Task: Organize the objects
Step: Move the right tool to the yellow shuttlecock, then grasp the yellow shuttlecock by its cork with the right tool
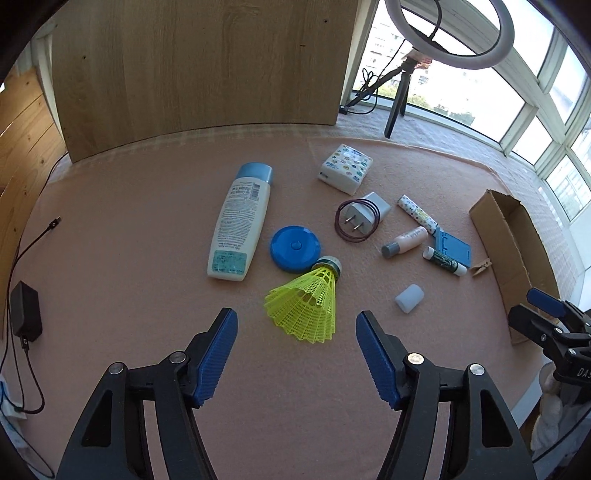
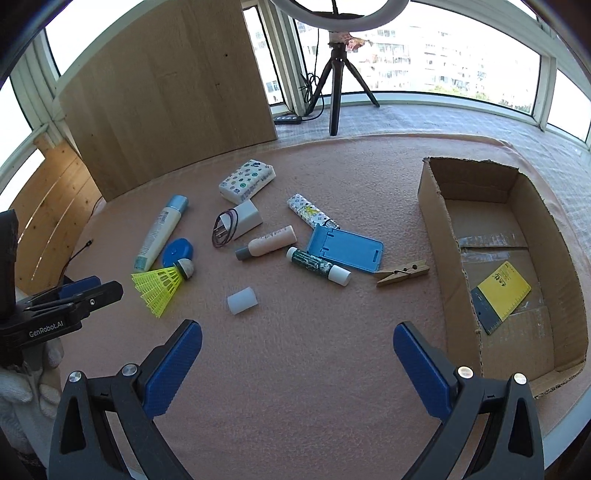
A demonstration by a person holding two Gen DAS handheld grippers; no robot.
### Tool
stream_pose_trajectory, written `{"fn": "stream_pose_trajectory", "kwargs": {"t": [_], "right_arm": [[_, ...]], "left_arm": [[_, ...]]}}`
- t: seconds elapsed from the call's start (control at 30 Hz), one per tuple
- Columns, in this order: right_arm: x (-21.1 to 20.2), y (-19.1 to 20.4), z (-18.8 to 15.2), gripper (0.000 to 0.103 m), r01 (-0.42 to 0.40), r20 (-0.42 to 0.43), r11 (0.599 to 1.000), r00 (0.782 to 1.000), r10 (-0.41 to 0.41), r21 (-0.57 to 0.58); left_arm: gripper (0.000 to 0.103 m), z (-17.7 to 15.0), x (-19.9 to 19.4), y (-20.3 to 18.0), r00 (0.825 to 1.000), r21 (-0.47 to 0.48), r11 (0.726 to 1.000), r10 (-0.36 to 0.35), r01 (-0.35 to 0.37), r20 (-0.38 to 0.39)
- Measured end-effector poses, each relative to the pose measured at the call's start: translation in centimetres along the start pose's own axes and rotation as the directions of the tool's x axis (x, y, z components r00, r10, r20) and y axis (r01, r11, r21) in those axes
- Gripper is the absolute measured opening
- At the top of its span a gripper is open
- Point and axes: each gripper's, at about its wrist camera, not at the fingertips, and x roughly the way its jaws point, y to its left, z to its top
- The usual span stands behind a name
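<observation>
Both tongs, left (image 1: 297, 321) and right (image 2: 297, 330), hang released over the surface; the yellow shuttlecock (image 1: 308, 308) lies just beyond the left pair.

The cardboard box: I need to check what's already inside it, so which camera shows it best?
The right wrist view: the cardboard box is seen open from above, a yellow card on its floor. The left wrist view catches only its outer wall at the edge.

A ring light (image 2: 340, 11) on its tripod (image 2: 335, 85) stands beside a wooden board (image 1: 199, 62).
</observation>
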Motion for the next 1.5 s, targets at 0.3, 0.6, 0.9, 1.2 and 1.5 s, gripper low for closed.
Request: {"fn": "stream_pose_trajectory", "kwargs": {"t": [0.3,0.6,0.9,1.2,1.5], "right_arm": [[5.4,3.9,3.5,0.102,-0.091,-0.092,0.996,0.992,0.09,-0.002],[11.2,7.2,5.4,0.091,-0.194,-0.236,0.979,0.95,0.205,0.069],[15.1,8.5,5.5,0.073,-0.241,-0.333,0.956,0.899,0.284,0.165],[15.6,8.3,6.0,0.066,-0.257,-0.338,0.941,0.885,0.32,0.219],[15.8,8.7,5.9,0.041,-0.264,-0.354,0.941,0.877,0.325,0.211]], "left_arm": [[0.053,-0.9,3.2,3.0,0.998,-0.025,1.0,-0.018,0.017,-0.052],[0.048,-0.2,6.1,3.1,0.996,-0.019,0.998,-0.056,0.054,-0.072],[0.03,0.1,7.4,2.5,0.992,-0.011,0.995,-0.103,0.102,-0.075],[0.017,0.1,8.0,1.8,0.986,-0.011,0.99,-0.143,0.143,-0.084],[0.009,-0.3,8.2,0.7,0.985,0.004,0.989,-0.148,0.149,-0.088]]}}
